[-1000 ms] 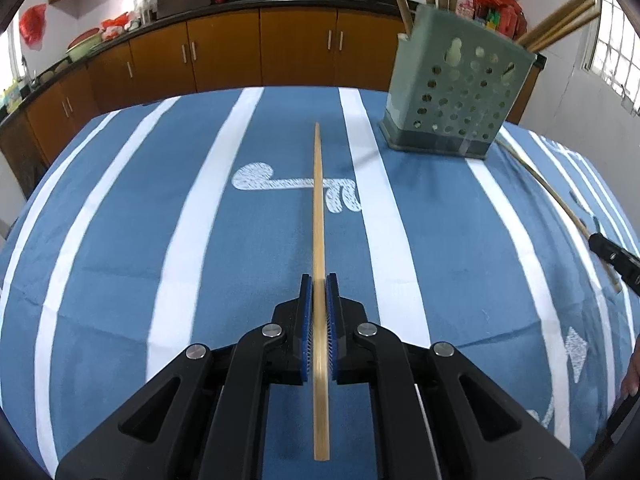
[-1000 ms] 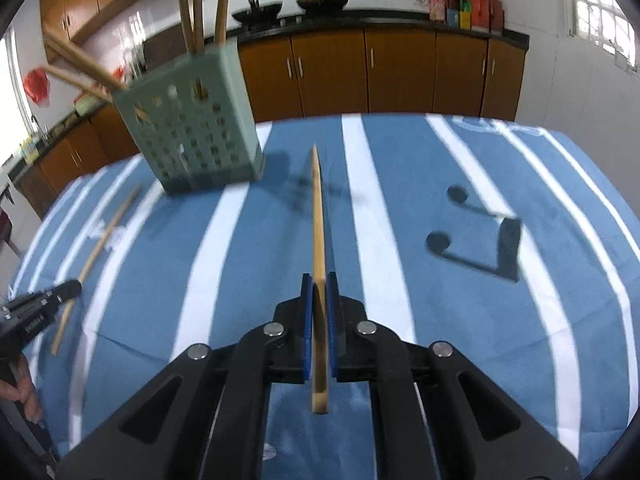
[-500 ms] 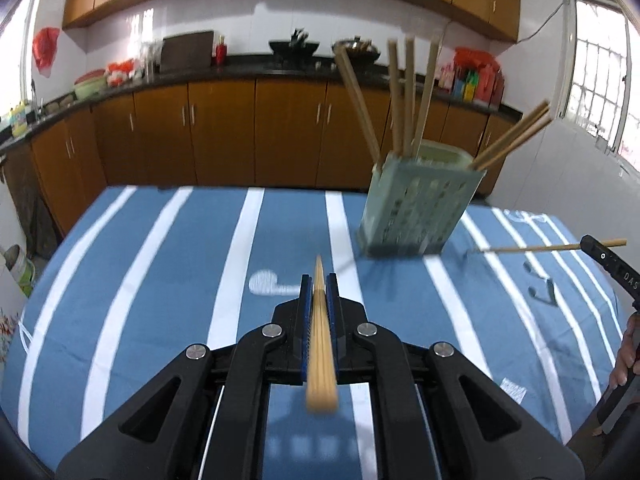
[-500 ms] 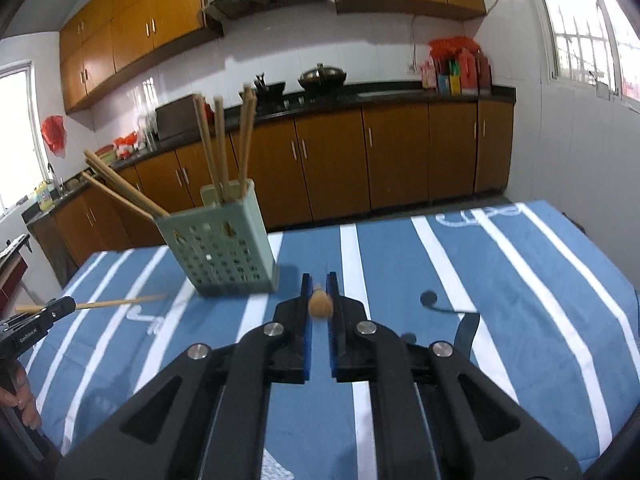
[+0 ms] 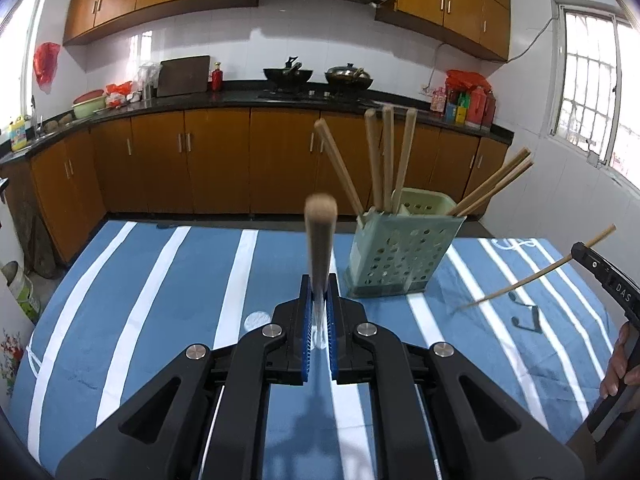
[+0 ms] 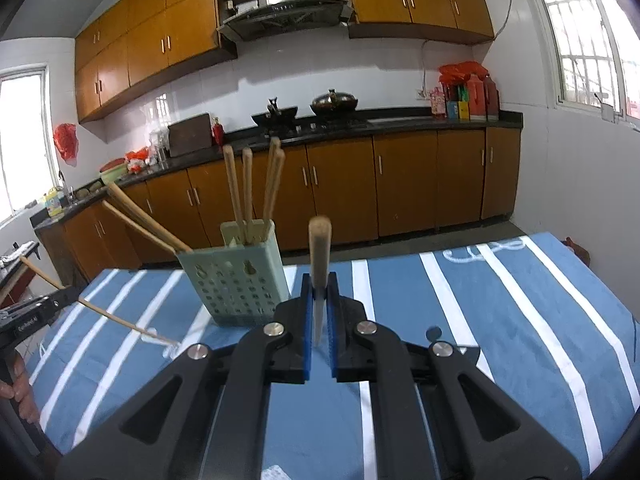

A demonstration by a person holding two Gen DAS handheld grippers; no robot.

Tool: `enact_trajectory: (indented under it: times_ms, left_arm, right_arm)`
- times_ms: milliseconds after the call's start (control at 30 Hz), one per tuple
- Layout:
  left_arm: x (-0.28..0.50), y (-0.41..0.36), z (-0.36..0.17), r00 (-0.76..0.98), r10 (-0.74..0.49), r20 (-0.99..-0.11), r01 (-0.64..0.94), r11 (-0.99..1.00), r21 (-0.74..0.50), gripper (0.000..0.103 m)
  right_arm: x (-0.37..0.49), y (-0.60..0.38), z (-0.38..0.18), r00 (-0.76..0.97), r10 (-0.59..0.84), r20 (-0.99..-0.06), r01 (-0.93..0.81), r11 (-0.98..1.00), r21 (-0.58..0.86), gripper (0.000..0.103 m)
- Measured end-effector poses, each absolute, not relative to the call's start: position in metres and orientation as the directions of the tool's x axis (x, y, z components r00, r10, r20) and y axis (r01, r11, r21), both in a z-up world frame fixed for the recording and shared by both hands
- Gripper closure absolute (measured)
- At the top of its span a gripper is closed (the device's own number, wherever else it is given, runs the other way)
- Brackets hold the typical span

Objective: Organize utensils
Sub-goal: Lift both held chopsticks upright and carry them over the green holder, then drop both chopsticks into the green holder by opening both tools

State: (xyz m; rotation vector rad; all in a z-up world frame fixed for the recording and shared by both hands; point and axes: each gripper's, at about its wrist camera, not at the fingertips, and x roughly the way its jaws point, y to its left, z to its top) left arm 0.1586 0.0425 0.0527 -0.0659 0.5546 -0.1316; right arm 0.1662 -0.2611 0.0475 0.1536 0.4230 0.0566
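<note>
A pale green perforated utensil holder (image 5: 400,256) (image 6: 240,280) stands on the blue striped tablecloth (image 5: 160,300) with several wooden chopsticks upright or leaning in it. My left gripper (image 5: 319,286) is shut on a wooden chopstick (image 5: 320,232), held in the air with its thick end raised, left of the holder. My right gripper (image 6: 319,292) is shut on another chopstick (image 6: 320,248), right of the holder. Each gripper shows at the edge of the other's view: the right gripper (image 5: 586,254) with its slanted chopstick (image 5: 532,276), the left gripper (image 6: 60,298) with its chopstick (image 6: 104,314).
Wooden cabinets and a dark counter (image 5: 240,100) with woks run behind the table. A wall with a barred window (image 5: 592,92) is to the right. A person's hand (image 5: 620,364) grips the right tool's handle. The cloth (image 6: 500,320) stretches to the holder's right.
Both grippers have risen and tilted upward, lifting their chopsticks off the cloth. The sticks now point up into the air, and the holder sits lower and farther off in both views.
</note>
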Motion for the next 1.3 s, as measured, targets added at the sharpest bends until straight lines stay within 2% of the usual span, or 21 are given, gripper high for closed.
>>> enact_trajectory:
  times_ms: [367, 533, 633, 833, 1300]
  left_arm:
    - [0.157, 0.015, 0.122, 0.89, -0.249, -0.382, 0.231, 0.968, -0.092, 0.096]
    - [0.166, 0.0, 0.15, 0.91, -0.283, -0.303, 0.251, 0.958, -0.14, 0.096]
    - [0.175, -0.008, 0.161, 0.934, -0.255, -0.249, 0.227, 0.965, -0.133, 0.096]
    - [0.206, -0.016, 0.153, 0.954, -0.197, -0.228, 0.167, 0.976, -0.142, 0.096]
    - [0.243, -0.019, 0.113, 0.907, -0.223, -0.358, 0.167, 0.969, -0.18, 0.096]
  right_arm:
    - [0.155, -0.246, 0.137, 0.95, 0.231, -0.209, -0.19, 0.961, 0.199, 0.095]
    - [0.159, -0.237, 0.163, 0.961, 0.244, -0.127, -0.216, 0.955, 0.203, 0.095]
    - [0.17, -0.228, 0.171, 0.971, 0.222, -0.092, -0.204, 0.964, 0.173, 0.095]
    - [0.207, -0.218, 0.162, 0.973, 0.201, -0.118, -0.182, 0.971, 0.154, 0.095]
    - [0.26, -0.201, 0.127, 0.947, 0.199, -0.253, -0.166, 0.975, 0.148, 0.095]
